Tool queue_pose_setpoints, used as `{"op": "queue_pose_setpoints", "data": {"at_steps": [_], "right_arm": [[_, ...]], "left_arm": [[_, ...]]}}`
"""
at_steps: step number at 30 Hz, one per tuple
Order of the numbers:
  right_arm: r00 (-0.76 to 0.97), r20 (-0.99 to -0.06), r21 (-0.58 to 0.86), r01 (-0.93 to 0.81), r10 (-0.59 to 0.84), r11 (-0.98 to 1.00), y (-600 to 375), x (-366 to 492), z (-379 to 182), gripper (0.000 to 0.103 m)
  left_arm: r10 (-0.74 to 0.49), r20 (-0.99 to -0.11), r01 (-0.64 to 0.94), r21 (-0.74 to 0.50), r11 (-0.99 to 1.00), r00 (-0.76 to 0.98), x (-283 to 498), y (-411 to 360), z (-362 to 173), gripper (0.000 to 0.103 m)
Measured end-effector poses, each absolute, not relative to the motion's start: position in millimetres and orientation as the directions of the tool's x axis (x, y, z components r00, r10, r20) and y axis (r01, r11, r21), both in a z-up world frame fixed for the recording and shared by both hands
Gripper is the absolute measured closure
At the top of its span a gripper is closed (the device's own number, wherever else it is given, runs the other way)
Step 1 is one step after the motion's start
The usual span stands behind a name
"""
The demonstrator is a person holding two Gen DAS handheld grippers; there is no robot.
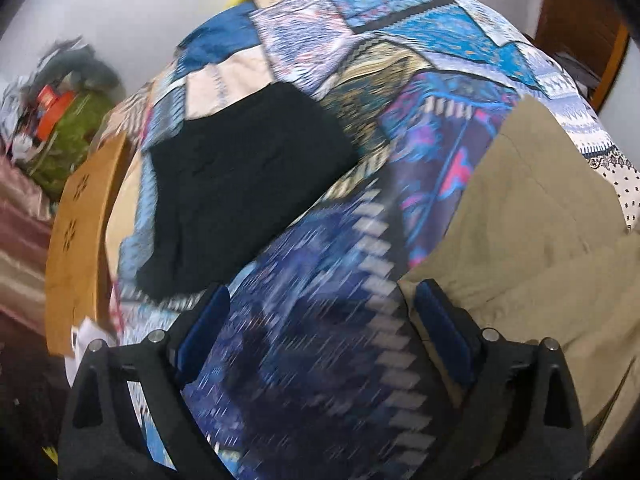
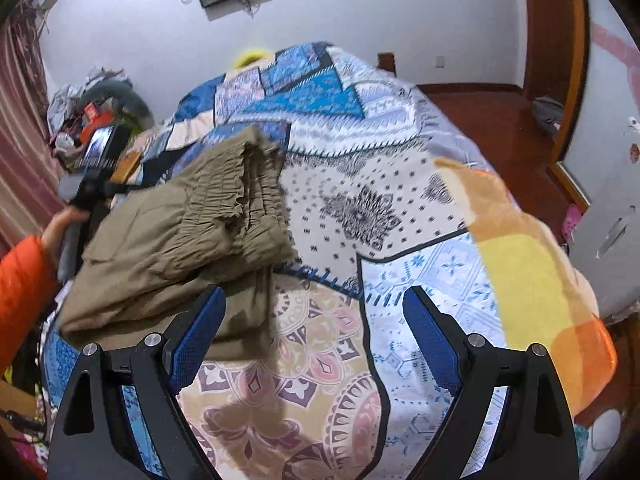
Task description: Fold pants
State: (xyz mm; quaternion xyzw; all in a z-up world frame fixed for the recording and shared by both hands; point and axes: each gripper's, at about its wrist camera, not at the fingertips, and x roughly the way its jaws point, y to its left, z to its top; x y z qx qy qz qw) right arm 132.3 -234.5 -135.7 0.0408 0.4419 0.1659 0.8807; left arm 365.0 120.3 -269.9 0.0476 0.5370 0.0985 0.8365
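The khaki pants (image 2: 180,236) lie folded in layers on the patchwork bedspread (image 2: 360,200), elastic waistband facing the far side. In the left wrist view they (image 1: 532,216) fill the right side. My left gripper (image 1: 320,308) is open and empty above the bedspread (image 1: 328,344), its right finger at the pants' near edge. It also shows from outside in the right wrist view (image 2: 96,168), left of the pants. My right gripper (image 2: 314,308) is open and empty, its left finger over the pants' near edge.
A folded black garment (image 1: 248,192) lies on the bed left of the khaki pants. A wooden bed end (image 1: 76,232) and a pile of clutter (image 1: 56,120) are at the left. An orange and yellow blanket (image 2: 532,268) drapes the bed's right side.
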Motion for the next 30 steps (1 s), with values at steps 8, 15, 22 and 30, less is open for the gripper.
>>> {"op": "queue_pose_setpoints", "data": {"at_steps": [8,15,22,30], "right_arm": [[0.570,-0.733,0.256,-0.274,0.371,0.927,-228,122,-122,0.014],[0.548,-0.727,0.265,-0.330,0.413,0.906,-204,122,-123,0.016],[0.438,-0.737,0.412,-0.313,0.515,0.856,-183,128,-145,0.022],[0.416,-0.772,0.369,-0.324,0.481,0.871,-175,134,-161,0.033]], "left_arm": [[0.231,-0.901,-0.106,0.206,0.973,0.366,288,149,-256,0.006],[0.183,-0.894,-0.116,0.148,0.982,0.409,212,149,-248,0.011],[0.113,-0.852,-0.169,0.029,0.985,0.511,210,166,-214,0.015],[-0.070,-0.881,-0.107,-0.135,0.985,0.468,297,167,-217,0.013]]}}
